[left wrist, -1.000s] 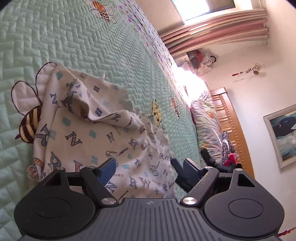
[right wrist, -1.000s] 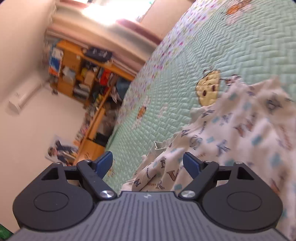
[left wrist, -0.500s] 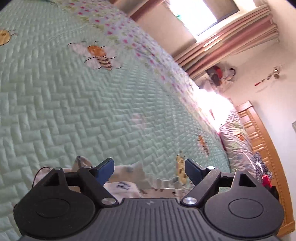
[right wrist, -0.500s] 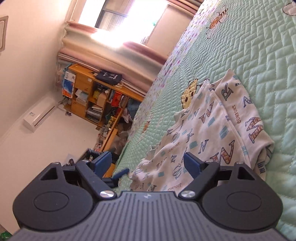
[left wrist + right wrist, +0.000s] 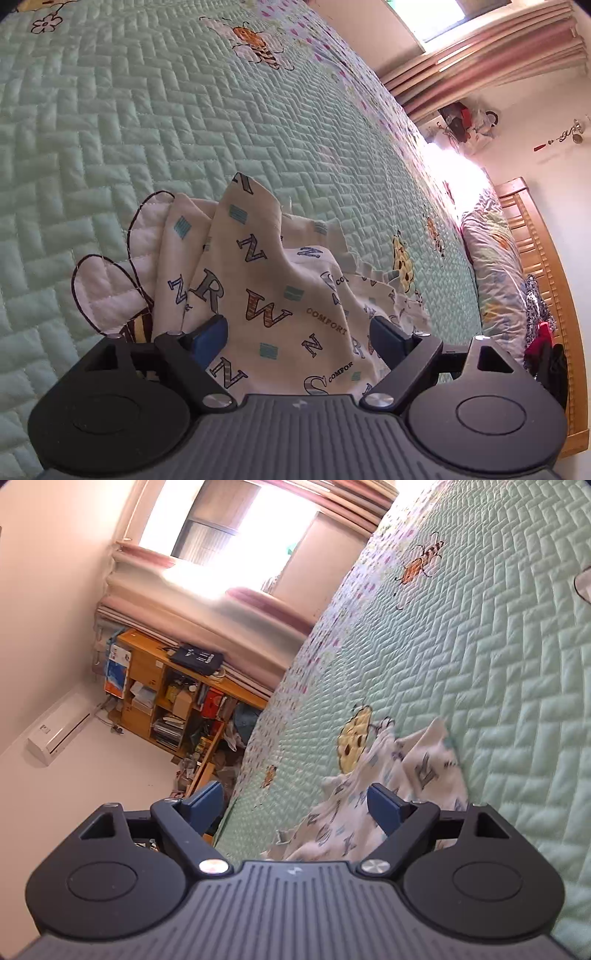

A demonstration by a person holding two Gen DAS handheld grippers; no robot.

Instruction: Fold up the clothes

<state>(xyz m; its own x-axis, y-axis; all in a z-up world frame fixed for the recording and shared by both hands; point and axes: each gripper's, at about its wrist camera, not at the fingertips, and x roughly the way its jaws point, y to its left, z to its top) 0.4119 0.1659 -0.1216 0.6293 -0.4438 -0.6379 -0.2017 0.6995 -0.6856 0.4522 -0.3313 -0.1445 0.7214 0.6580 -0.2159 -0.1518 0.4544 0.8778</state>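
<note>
A cream garment printed with letters (image 5: 266, 295) lies crumpled on the green quilted bedspread (image 5: 110, 122), one fold raised in a peak. My left gripper (image 5: 297, 334) hovers just over its near part, jaws wide open, the cloth showing between the blue pads without being pinched. In the right wrist view the same garment (image 5: 402, 775) appears blurred, with a frilled edge toward the bed's side. My right gripper (image 5: 295, 803) is open too; its right pad sits in front of the cloth and its left pad hangs past the bed's edge.
A bee appliqué (image 5: 114, 284) on the bedspread lies partly under the garment. A pillow (image 5: 495, 266) and wooden headboard (image 5: 546, 280) stand at the bed's far end. Beyond the bed's side are a cluttered wooden shelf (image 5: 170, 701), curtains (image 5: 229, 605) and a bright window.
Both views swung. The left gripper tipped back down onto the garment after pointing out across the bedspread. The right gripper drew in closer over the garment's frilled edge. Both stayed open.
</note>
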